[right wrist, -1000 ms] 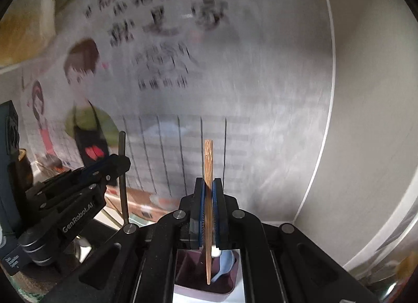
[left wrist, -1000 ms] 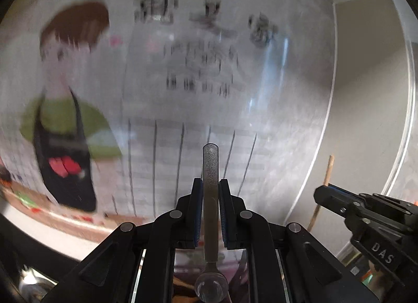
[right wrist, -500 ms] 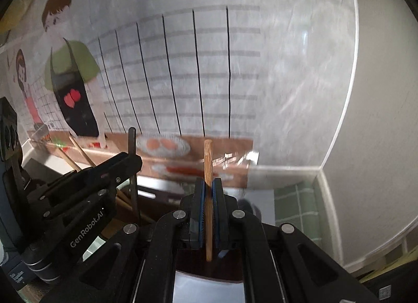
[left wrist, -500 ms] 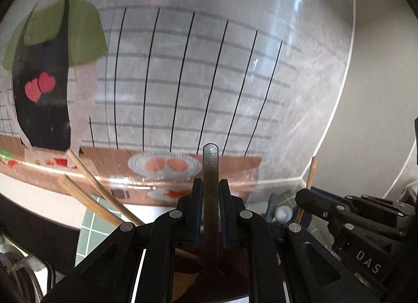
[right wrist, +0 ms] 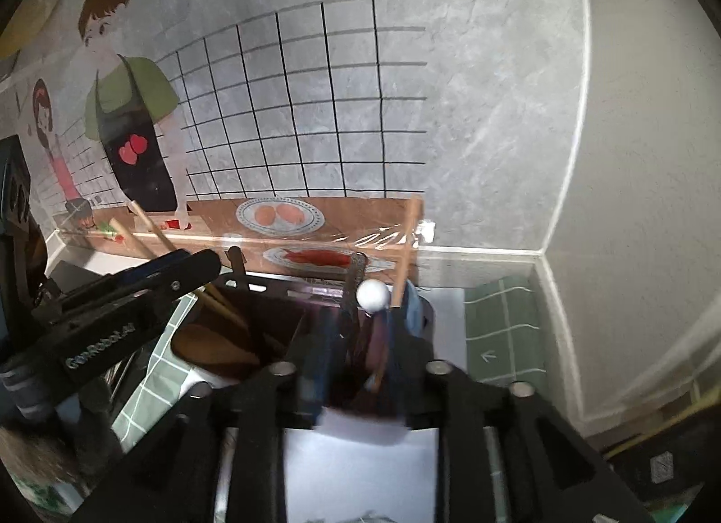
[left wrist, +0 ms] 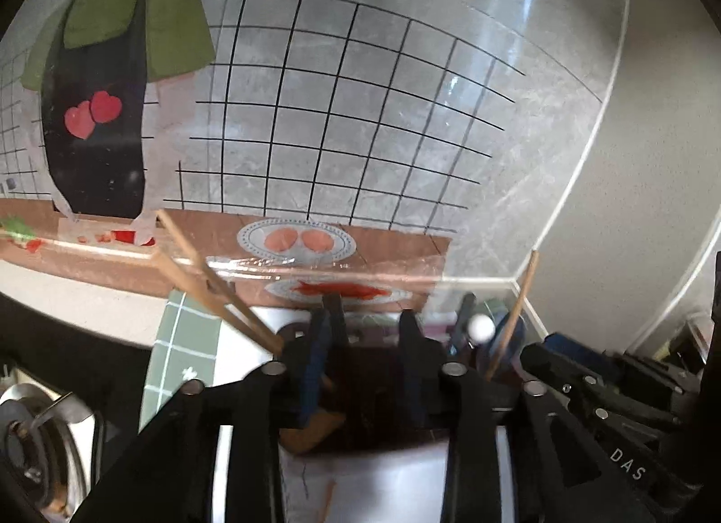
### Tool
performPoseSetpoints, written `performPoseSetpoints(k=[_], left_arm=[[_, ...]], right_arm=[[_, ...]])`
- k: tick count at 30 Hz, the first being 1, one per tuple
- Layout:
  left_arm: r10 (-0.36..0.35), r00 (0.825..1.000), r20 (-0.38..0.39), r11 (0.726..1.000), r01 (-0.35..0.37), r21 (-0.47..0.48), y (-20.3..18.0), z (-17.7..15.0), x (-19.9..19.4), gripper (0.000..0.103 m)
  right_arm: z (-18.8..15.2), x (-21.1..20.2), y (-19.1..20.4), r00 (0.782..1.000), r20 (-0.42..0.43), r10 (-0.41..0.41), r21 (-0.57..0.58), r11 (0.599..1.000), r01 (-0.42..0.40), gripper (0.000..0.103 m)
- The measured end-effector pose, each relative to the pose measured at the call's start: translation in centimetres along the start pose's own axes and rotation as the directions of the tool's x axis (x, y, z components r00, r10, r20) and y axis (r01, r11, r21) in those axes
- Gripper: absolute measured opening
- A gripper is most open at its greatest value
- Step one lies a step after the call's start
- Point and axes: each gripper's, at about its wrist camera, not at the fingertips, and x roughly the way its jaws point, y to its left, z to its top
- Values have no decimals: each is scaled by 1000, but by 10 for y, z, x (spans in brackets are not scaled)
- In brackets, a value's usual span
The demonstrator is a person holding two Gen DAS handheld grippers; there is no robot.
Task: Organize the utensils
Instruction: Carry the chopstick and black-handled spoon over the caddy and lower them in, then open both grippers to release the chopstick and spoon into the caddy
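Observation:
A white utensil holder with dark maroon compartments (right wrist: 279, 325) stands against the wall. My left gripper (left wrist: 362, 334) is open just above it; a dark metal handle (left wrist: 334, 311) stands loose in the compartment between its fingers. My right gripper (right wrist: 356, 334) is open above the right compartment, where a wooden stick (right wrist: 405, 248), also in the left wrist view (left wrist: 513, 311), a white-knobbed utensil (right wrist: 372, 294) and a blue spoon (right wrist: 412, 306) stand. Wooden chopsticks (left wrist: 212, 284) and a wooden spoon (right wrist: 212, 345) fill the left compartment.
A wall with a cartoon sticker (right wrist: 288, 117) rises right behind the holder. A green checked mat (right wrist: 500, 320) lies under it, and a corner wall (right wrist: 631, 207) closes the right side. A metal stove burner (left wrist: 31, 437) sits at the lower left.
Both grippers dropped toward the holder and opened. The left one let go of the metal handle and the right one let go of the wooden stick; both now stand in the compartments.

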Motion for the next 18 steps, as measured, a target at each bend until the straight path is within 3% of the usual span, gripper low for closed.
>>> performPoseSetpoints(k=[5, 7, 9, 12, 15, 18], left_arm=[[13, 1000, -8, 999, -12, 39, -4, -9, -42, 38], [10, 1000, -26, 999, -9, 53, -3, -16, -56, 47], [22, 999, -41, 998, -19, 68, -1, -27, -70, 50], [58, 995, -83, 994, -49, 102, 4, -49, -87, 50], [71, 985, -160, 989, -49, 138, 11, -78, -91, 54], [75, 956, -284, 988, -32, 154, 17, -110, -80, 55]], right_arm=[[-15, -33, -2, 1000, 1, 3, -9, 1000, -3, 43], [-29, -46, 0, 1000, -11, -7, -32, 999, 7, 53], [-40, -54, 1, 1000, -23, -19, -47, 999, 18, 58], [-65, -64, 2, 998, -66, -17, -58, 998, 13, 59], [-90, -69, 9, 995, -99, -29, -101, 995, 19, 59], [-116, -70, 11, 989, -146, -32, -121, 993, 14, 61]])
